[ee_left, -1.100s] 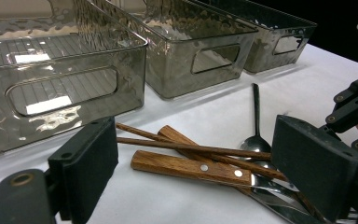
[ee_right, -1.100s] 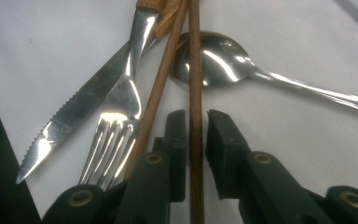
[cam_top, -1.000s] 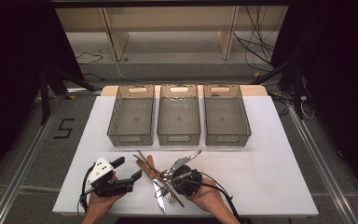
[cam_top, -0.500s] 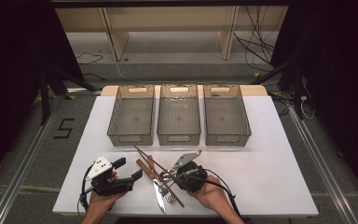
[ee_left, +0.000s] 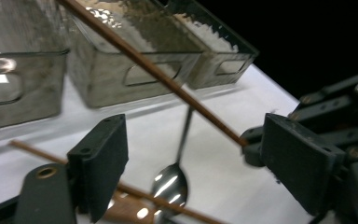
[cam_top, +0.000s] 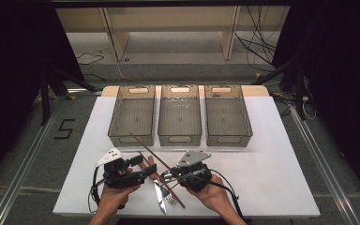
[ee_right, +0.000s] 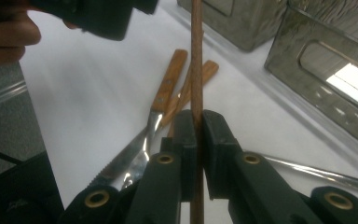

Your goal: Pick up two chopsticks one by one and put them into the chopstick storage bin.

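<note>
The left gripper [cam_top: 143, 168] sits at about 7 o'clock on the white bench [cam_top: 272, 183], its jaws spread wide with nothing between the pads; they have just been closing a little. In the left gripper view its two black pads [ee_left: 100, 163] stand well apart, and past them lie a spoon [ee_left: 171, 179] on the bench and a second wooden stick [ee_left: 51, 156] low in the gap.

Just to the right, at about 6 o'clock, the right gripper [cam_top: 165, 176] has its jaws pressed together on a wooden chopstick [cam_top: 150, 151]. The right gripper view shows the chopstick [ee_right: 196, 60] pinched between the two pads, running straight away from the gripper toward 12 o'clock. From the high view, that chopstick slants up from the jaws toward 11 o'clock, its far tip near the front edge of the left bin [cam_top: 132, 116].

Under and between the grippers lies a small heap of cutlery: a knife [cam_top: 159, 197] with a wooden handle, a fork [cam_top: 169, 198] and another chopstick [cam_top: 173, 193]. The grippers cover where these pieces cross, so how they overlap is hard to make out. The left gripper view is blurred, and its own body cuts off the spoon's bowl. Three clear bins stand in a row at 12 o'clock: left, middle [cam_top: 180, 117] and right [cam_top: 227, 117].
</note>
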{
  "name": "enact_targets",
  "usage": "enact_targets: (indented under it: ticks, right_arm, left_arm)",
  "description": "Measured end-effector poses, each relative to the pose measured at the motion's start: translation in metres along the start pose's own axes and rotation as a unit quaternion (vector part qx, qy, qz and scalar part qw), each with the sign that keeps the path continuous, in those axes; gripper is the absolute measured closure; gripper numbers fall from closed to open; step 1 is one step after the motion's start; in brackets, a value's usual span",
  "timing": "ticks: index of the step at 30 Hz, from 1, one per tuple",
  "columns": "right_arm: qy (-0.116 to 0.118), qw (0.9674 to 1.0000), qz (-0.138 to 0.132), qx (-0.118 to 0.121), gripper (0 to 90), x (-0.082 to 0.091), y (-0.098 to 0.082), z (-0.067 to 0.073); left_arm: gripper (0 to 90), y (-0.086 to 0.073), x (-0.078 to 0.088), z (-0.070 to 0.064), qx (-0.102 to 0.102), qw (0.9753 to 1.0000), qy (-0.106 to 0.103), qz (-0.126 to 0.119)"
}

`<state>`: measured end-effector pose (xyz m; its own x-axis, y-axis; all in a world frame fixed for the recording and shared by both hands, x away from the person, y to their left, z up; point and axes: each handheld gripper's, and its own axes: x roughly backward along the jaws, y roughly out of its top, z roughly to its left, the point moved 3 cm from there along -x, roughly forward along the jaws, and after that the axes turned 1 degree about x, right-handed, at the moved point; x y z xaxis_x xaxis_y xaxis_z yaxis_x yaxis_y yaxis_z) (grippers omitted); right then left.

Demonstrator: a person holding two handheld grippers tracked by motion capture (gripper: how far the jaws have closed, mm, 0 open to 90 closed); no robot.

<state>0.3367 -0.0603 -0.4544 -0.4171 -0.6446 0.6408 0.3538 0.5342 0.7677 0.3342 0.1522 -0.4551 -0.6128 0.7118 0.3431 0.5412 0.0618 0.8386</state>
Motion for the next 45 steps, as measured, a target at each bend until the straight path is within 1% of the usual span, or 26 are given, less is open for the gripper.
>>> enact_targets:
  ticks: [1, 4, 6, 8, 9, 10, 11, 13, 14, 16, 17, 18, 19, 24, 26, 30, 31, 33, 34, 35, 38, 39, 40, 42, 43, 45]
  right_arm:
    - [0.000, 1.0000, 0.000, 0.000, 85.1, 0.000, 0.000, 0.000]
    - [-0.001, 0.9998, -0.019, -0.004, 85.1, 0.002, 0.002, 0.001]
    - [0.004, 0.9996, -0.026, 0.004, 85.1, 0.003, 0.002, 0.002]
    - [0.005, 0.9995, -0.031, 0.005, 85.1, 0.004, 0.003, 0.002]
    - [0.004, 0.9994, -0.033, 0.003, 85.1, 0.004, 0.003, 0.002]
    - [0.004, 0.9994, -0.033, 0.003, 85.1, 0.004, 0.003, 0.002]
    - [0.003, 0.9993, -0.036, 0.004, 85.1, 0.005, 0.003, 0.002]
    - [0.004, 0.9991, -0.042, 0.004, 85.1, 0.005, 0.004, 0.003]
    - [0.002, 0.9988, -0.048, 0.006, 85.1, 0.006, 0.004, 0.003]
    - [0.002, 0.9989, -0.047, 0.006, 85.1, 0.006, 0.004, 0.004]
    - [0.003, 0.9988, -0.049, 0.008, 85.1, 0.006, 0.004, 0.003]
    - [0.002, 0.9987, -0.051, 0.008, 85.1, 0.005, 0.004, 0.003]
    - [0.003, 0.9987, -0.051, 0.008, 85.0, 0.005, 0.004, 0.004]
    - [0.006, 0.9985, -0.053, 0.010, 85.0, 0.005, 0.004, 0.005]
    - [0.006, 0.9985, -0.054, 0.009, 84.9, 0.005, 0.003, 0.005]
    - [0.008, 0.9983, -0.057, 0.011, 84.3, 0.004, 0.002, 0.005]
    - [0.006, 0.9984, -0.054, 0.013, 83.3, 0.003, 0.002, 0.005]
    - [0.007, 0.9985, -0.054, 0.011, 81.5, 0.003, 0.001, 0.005]
    - [0.010, 0.9986, -0.051, 0.006, 68.8, 0.005, 0.001, 0.004]
    - [0.014, 0.9987, -0.049, 0.005, 65.7, 0.006, 0.000, 0.002]
    - [0.015, 0.9987, -0.048, -0.002, 57.3, 0.011, -0.005, -0.004]
    - [0.016, 0.9987, -0.047, -0.009, 53.6, 0.012, -0.007, -0.007]
    - [0.016, 0.9987, -0.047, -0.009, 53.6, 0.012, -0.007, -0.007]
    - [0.011, 0.9991, -0.037, -0.016, 45.9, 0.014, -0.015, -0.012]
    - [0.011, 0.9991, -0.037, -0.016, 45.9, 0.014, -0.015, -0.012]
    - [0.013, 0.9991, -0.037, -0.017, 41.9, 0.016, -0.020, -0.013]
  left_arm:
    - [23.7, 0.003, -0.002, -0.001, 0.011, 0.9999, -0.005, -0.002]
    - [27.9, 0.010, -0.009, -0.005, 0.023, 0.9996, -0.013, 0.009]
    - [31.4, 0.011, -0.013, -0.005, 0.037, 0.9990, -0.020, 0.015]
    - [35.3, 0.012, -0.017, -0.007, 0.042, 0.9986, -0.023, 0.023]
    - [37.5, 0.011, -0.020, -0.008, 0.048, 0.9979, -0.034, 0.027]
    - [40.8, 0.011, -0.020, -0.008, 0.048, 0.9979, -0.034, 0.027]
    - [40.8, 0.011, -0.021, -0.008, 0.056, 0.9971, -0.043, 0.028]
    - [46.8, 0.012, -0.022, -0.007, 0.067, 0.9960, -0.048, 0.033]
    - [52.3, 0.012, -0.023, -0.006, 0.076, 0.9949, -0.057, 0.035]
    - [54.7, 0.012, -0.024, -0.005, 0.085, 0.9936, -0.066, 0.034]
    - [58.8, 0.012, -0.024, -0.005, 0.088, 0.9929, -0.072, 0.033]
    - [61.5, 0.012, -0.025, -0.005, 0.096, 0.9915, -0.082, 0.031]
    - [63.9, 0.012, -0.025, -0.005, 0.096, 0.9915, -0.082, 0.031]
    - [71.5, 0.012, -0.027, -0.004, 0.112, 0.9878, -0.102, 0.033]
    - [76.9, 0.012, -0.027, -0.003, 0.116, 0.9873, -0.105, 0.030]
    - [81.3, 0.014, -0.026, -0.003, 0.131, 0.9818, -0.133, 0.036]
    - [84.3, 0.014, -0.025, -0.004, 0.132, 0.9812, -0.136, 0.037]
    - [84.4, 0.015, -0.024, -0.005, 0.120, 0.9837, -0.128, 0.039]
    - [84.4, 0.017, -0.022, -0.004, 0.121, 0.9835, -0.129, 0.037]
    - [84.4, 0.019, -0.020, -0.003, 0.125, 0.9833, -0.128, 0.032]
    - [84.5, 0.026, -0.011, 0.008, 0.126, 0.9847, -0.118, 0.022]
    - [84.5, 0.030, -0.009, 0.012, 0.124, 0.9856, -0.113, 0.018]
    - [84.5, 0.033, -0.006, 0.016, 0.122, 0.9865, -0.107, 0.018]
    - [84.5, 0.041, -0.001, 0.022, 0.110, 0.9897, -0.090, 0.020]
    - [84.5, 0.045, 0.001, 0.025, 0.103, 0.9911, -0.082, 0.022]
    - [84.5, 0.054, 0.004, 0.032, 0.099, 0.9924, -0.069, 0.026]
